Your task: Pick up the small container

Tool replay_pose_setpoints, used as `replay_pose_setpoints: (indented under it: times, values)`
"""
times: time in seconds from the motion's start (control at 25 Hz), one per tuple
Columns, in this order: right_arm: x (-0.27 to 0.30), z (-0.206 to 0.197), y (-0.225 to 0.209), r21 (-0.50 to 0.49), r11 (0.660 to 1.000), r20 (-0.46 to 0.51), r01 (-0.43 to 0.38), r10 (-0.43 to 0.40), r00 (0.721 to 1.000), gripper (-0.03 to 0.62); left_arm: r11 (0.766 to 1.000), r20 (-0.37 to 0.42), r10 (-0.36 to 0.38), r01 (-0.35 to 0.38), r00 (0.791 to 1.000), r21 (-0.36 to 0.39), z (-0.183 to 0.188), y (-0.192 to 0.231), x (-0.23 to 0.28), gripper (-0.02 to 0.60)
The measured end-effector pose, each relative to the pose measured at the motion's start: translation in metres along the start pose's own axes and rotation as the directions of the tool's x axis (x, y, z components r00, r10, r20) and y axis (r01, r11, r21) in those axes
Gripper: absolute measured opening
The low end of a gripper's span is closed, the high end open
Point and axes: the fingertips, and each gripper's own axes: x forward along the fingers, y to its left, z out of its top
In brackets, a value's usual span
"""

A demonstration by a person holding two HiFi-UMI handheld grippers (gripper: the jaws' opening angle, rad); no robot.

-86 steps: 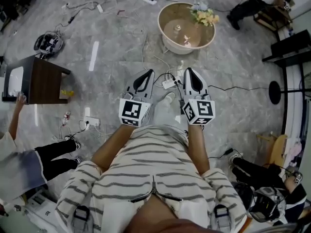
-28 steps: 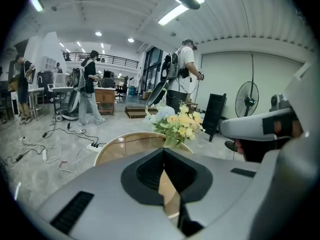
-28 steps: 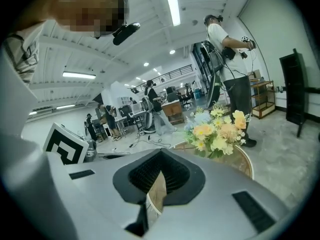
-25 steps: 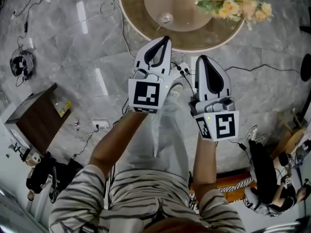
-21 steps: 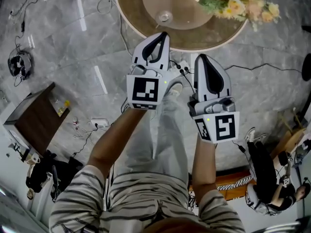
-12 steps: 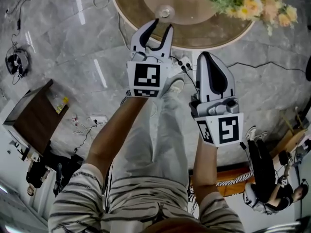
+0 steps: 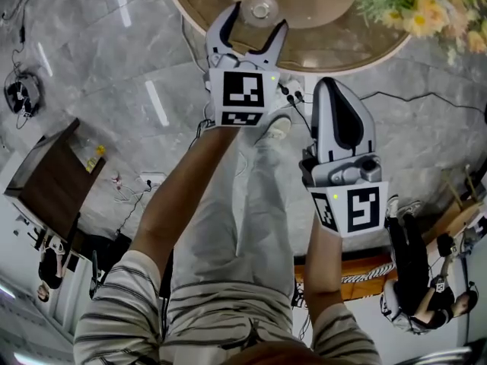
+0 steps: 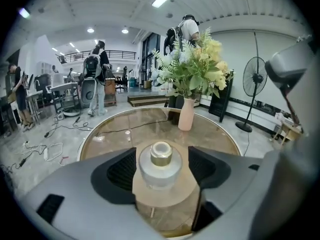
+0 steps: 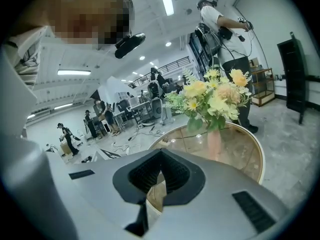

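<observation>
The small container (image 7: 261, 10) is a clear glass jar with a gold neck, standing on a round tan disc at the middle of the round glass table (image 7: 323, 42). My left gripper (image 7: 256, 17) reaches over the table edge. Its jaws are opening, and one stands on each side of the jar. In the left gripper view the small container (image 8: 160, 167) sits between the two dark pads (image 8: 119, 170) with a gap on each side, so my left gripper (image 8: 161, 173) is not pressing it. My right gripper (image 7: 333, 86) hangs back off the table, shut and empty; its tips meet in the right gripper view (image 9: 160, 156).
A pink vase of yellow and white flowers (image 8: 186, 113) stands further back on the table (image 8: 115, 129). A dark wooden side table (image 7: 42, 179) and floor cables with a power strip (image 7: 152, 179) lie to the left. A person (image 7: 415, 280) sits at lower right. A standing fan (image 8: 256, 79) is beyond.
My left gripper has moved forward over the table edge and its jaws have gone from shut to spread around the jar. The right gripper has stayed shut and dropped back a little.
</observation>
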Motion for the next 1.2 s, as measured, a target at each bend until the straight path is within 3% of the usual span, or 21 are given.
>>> replay_pose_setpoints:
  times: [0.28, 0.52, 0.92, 1.2]
  values:
    - [0.004, -0.014, -0.005, 0.009, 1.0, -0.015, 0.018, -0.018, 1.0, 0.006, 1.0, -0.007, -0.006, 0.006, 1.0, -0.002, -0.017, 0.01, 0.026, 0.391]
    - [0.006, -0.023, -0.006, 0.022, 0.999, -0.029, 0.034, -0.033, 0.999, 0.006, 0.999, -0.017, -0.033, 0.033, 0.999, 0.001, -0.026, 0.004, 0.045, 0.405]
    - [0.002, -0.032, -0.014, 0.026, 0.998, -0.046, 0.063, -0.062, 0.997, 0.008, 1.0, -0.016, -0.017, 0.017, 1.0, 0.002, -0.029, 0.004, 0.063, 0.394]
    - [0.003, -0.034, -0.01, -0.05, 0.996, -0.069, 0.08, -0.084, 0.994, 0.006, 0.998, -0.022, 0.014, -0.013, 1.0, 0.063, -0.032, 0.005, 0.062, 0.327]
